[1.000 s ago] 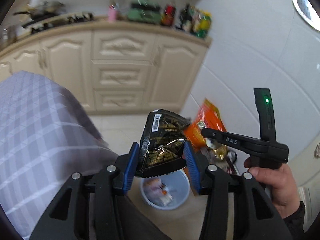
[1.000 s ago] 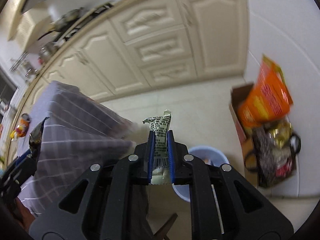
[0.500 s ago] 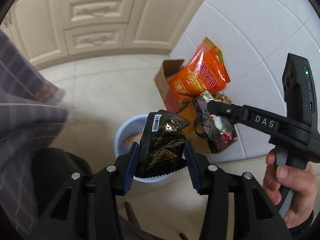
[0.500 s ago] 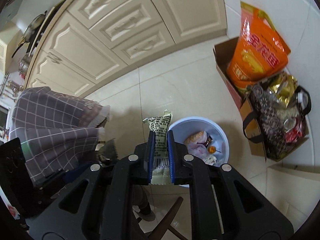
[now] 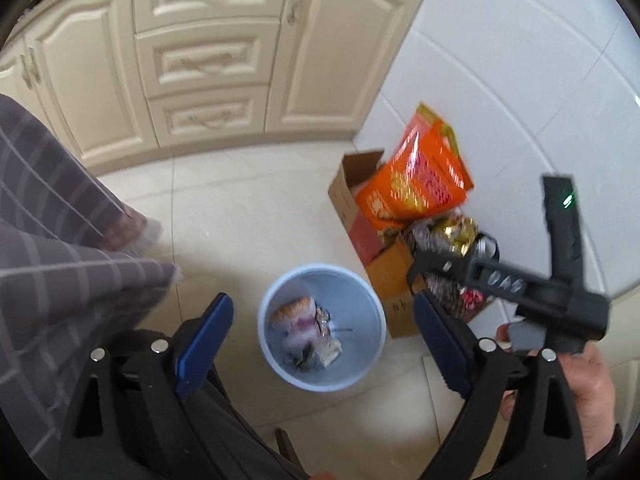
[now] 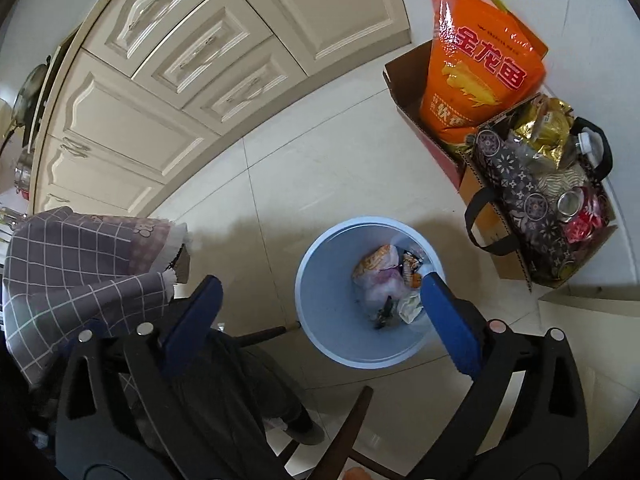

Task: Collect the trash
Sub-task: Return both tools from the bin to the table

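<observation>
Both claws have just let go. A moment ago the left claw (image 5: pixel 320 344) pinched a black, foil-lined snack packet and the right claw (image 6: pixel 316 316) clamped a thin, pale printed wrapper; now the blue pads of both stand far apart, the jaws are opening, and nothing lies between them in either view. Both have also come down and tipped to look steeply into the round, pale blue plastic bin (image 5: pixel 322 327) on the cream tiled floor (image 5: pixel 248 208).

In my judgement this means both pieces were dropped into the bin, so this load is delivered. Inside the bin lies a heap of crumpled wrappers (image 6: pixel 390 284), pale, pink and orange, with a small dark scrap low in the pile; which of these are the two pieces just released I cannot tell.

The bin stands upright with its long axis vertical and its open mouth up towards the cameras, directly below the left claw and under the right claw's right-hand finger. The crumpled wrappers show no clear long axis or direction.

Beside the bin stands a brown cardboard box (image 6: pixel 404 80) holding a tall orange bag (image 6: pixel 476 64).
</observation>
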`<action>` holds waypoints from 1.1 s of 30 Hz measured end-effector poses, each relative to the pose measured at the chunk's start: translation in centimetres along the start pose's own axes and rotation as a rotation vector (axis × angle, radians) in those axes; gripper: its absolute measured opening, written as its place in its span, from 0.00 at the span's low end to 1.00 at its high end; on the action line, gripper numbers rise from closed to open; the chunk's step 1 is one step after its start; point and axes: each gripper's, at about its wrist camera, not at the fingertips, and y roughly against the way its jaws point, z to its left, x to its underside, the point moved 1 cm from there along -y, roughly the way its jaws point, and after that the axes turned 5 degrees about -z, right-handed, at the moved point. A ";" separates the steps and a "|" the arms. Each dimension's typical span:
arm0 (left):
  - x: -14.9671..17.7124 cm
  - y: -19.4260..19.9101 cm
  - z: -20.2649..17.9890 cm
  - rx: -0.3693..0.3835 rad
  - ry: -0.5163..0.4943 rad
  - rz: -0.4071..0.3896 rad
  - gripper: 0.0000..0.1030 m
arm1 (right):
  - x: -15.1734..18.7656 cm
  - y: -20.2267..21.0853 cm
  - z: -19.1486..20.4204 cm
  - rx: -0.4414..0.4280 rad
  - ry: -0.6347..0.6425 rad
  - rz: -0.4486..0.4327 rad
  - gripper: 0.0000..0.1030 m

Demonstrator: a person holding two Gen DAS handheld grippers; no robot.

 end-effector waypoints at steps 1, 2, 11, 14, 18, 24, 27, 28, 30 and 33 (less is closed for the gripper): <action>-0.4 0.9 -0.1 -0.006 0.001 -0.023 0.88 | 0.0 0.2 0.3 -0.005 0.002 -0.005 0.94; -0.7 1.7 -0.2 -0.009 0.001 -0.043 0.88 | 0.0 0.4 0.6 -0.007 0.004 -0.008 0.94; -2.3 8.7 -1.0 -0.026 -0.011 -0.199 0.90 | -0.3 3.1 3.9 -0.033 0.059 -0.053 0.94; -2.4 10.9 -0.7 -0.039 0.001 -0.257 0.90 | -0.5 4.3 5.6 -0.051 0.093 -0.074 0.94; -2.7 13.9 -0.1 -0.058 0.003 -0.323 0.90 | -0.8 6.1 8.2 -0.084 0.140 -0.105 0.94; -3.2 18.5 1.7 -0.102 0.034 -0.417 0.90 | -1.0 8.8 14.1 -0.161 0.245 -0.151 0.94; -3.2 20.8 2.8 -0.145 0.046 -0.469 0.90 | -0.9 10.2 17.4 -0.208 0.300 -0.171 0.94; -3.2 21.5 3.2 -0.160 0.048 -0.482 0.90 | -0.8 10.5 18.4 -0.222 0.315 -0.176 0.94; -3.3 23.0 4.3 -0.189 0.061 -0.509 0.90 | -0.5 11.3 20.7 -0.255 0.350 -0.188 0.94; -3.1 25.0 6.3 -0.221 0.095 -0.536 0.90 | 0.4 12.2 24.3 -0.302 0.406 -0.195 0.94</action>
